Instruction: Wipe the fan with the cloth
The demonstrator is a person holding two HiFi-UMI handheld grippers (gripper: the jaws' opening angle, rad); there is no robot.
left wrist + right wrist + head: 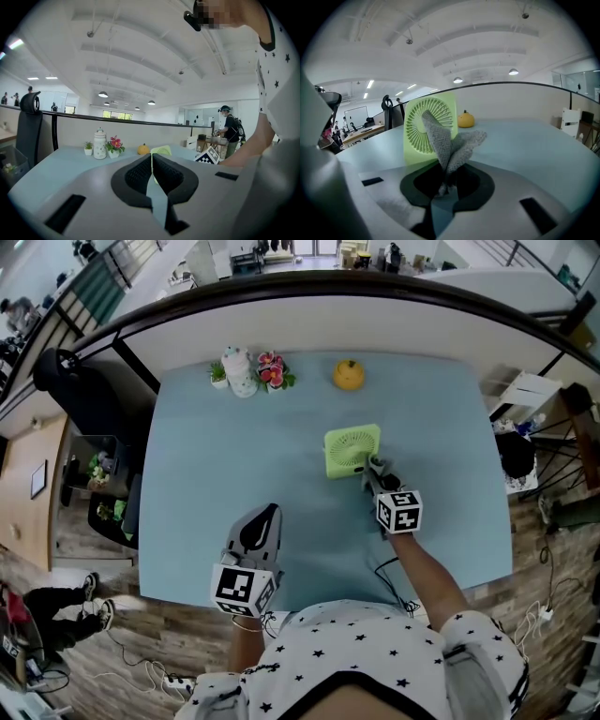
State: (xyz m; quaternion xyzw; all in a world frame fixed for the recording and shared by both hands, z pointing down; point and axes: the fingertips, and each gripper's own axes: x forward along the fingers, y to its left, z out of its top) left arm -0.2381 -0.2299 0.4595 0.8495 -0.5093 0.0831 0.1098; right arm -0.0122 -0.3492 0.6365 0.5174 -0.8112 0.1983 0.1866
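My right gripper (373, 466) reaches forward at the end of a bare, nearly straight forearm (427, 566). Its jaws are pinched together on the cloth (451, 140), which stands up out of them in a bunched fold. My left gripper (270, 513) hangs close in front of my body, well behind the right one, pointing ahead with its jaws pressed against each other and empty.
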